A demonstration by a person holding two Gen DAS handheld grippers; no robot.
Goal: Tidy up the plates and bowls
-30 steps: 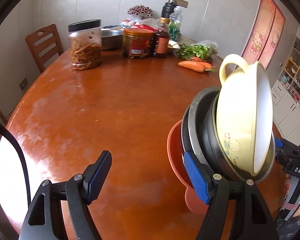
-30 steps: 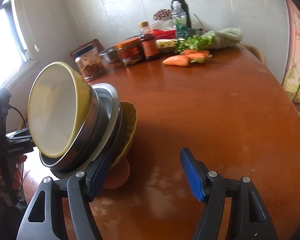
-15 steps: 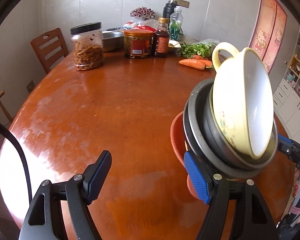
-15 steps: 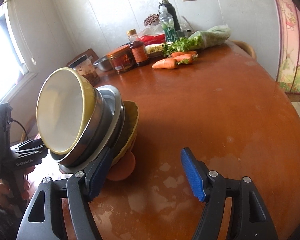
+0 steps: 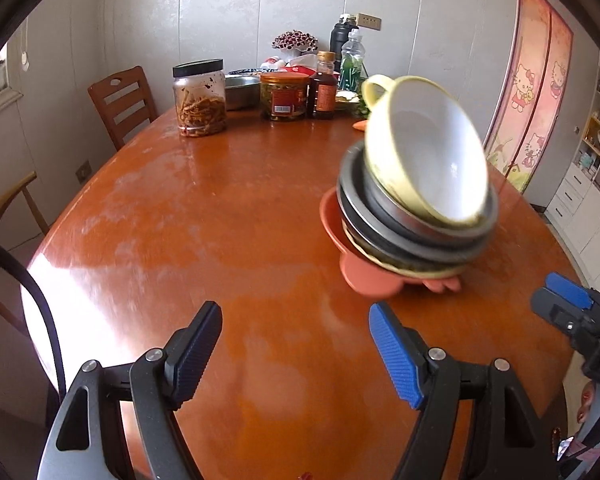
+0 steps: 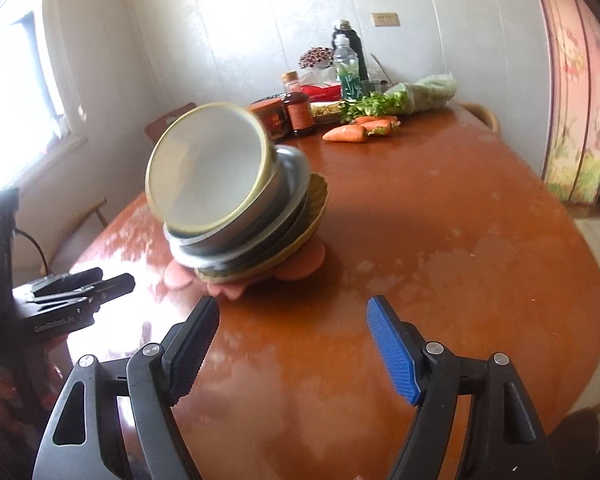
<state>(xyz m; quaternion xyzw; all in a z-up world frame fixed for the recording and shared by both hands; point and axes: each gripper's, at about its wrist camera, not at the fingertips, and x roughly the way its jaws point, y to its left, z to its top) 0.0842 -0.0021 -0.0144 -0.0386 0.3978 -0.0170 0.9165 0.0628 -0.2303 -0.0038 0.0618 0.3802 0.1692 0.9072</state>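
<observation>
A stack of bowls and plates (image 5: pixel 416 208) sits tilted on the tabletop (image 5: pixel 204 216), a yellow cup (image 5: pixel 424 152) on top. Near the stack, the left gripper (image 5: pixel 296 344) is spread and empty; the right gripper (image 6: pixel 292 340), jaws just widened, also holds nothing.

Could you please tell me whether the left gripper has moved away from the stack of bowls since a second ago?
Yes. The left gripper has backed off; the stack of bowls, earlier against its right finger, now stands apart, farther up the table.
</observation>
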